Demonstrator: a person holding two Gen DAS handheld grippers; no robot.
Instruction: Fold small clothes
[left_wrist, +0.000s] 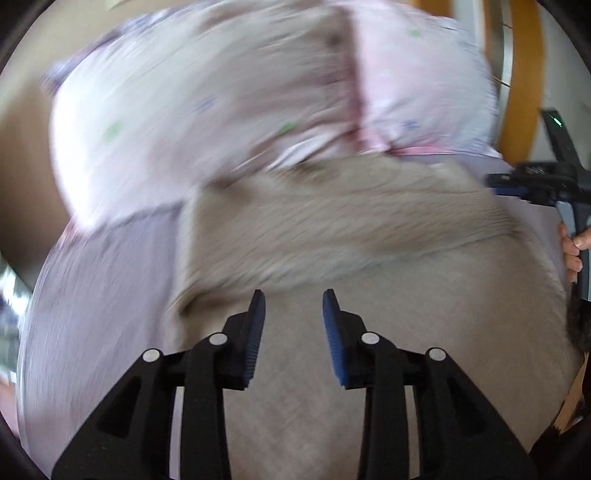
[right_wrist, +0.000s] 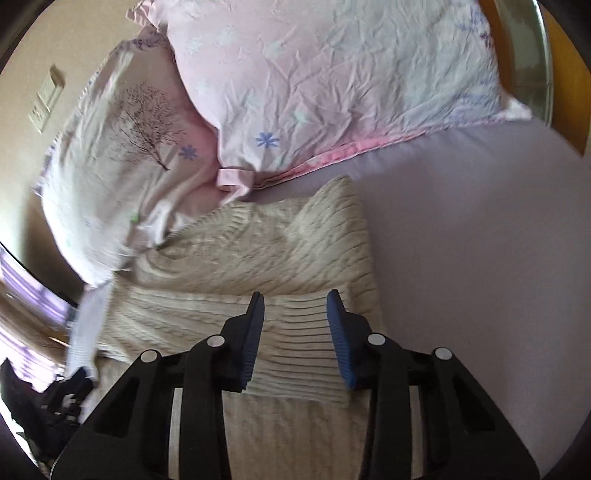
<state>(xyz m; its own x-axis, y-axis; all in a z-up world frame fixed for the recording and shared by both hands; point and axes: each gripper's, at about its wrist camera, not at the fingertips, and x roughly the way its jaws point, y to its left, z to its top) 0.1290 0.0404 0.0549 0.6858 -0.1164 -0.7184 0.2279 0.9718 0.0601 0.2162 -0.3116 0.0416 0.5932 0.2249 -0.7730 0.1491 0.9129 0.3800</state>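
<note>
Sweater (right_wrist: 258, 258), beige cable-knit, flat on lavender bed (right_wrist: 480, 258) below pink pillows (right_wrist: 332, 81); long axis runs away from right gripper (right_wrist: 295, 332) (ribbed fold nearest). Left gripper (left_wrist: 293, 332): fingers likewise spread, empty.

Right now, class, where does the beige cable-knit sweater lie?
In the right wrist view, the beige cable-knit sweater lies on the lilac bedsheet, directly below the pink floral pillows.

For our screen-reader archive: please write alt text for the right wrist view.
The open right tool hovers over a beige knit sweater lying on a lilac bedsheet. Two pink floral pillows lie beyond it.
</note>
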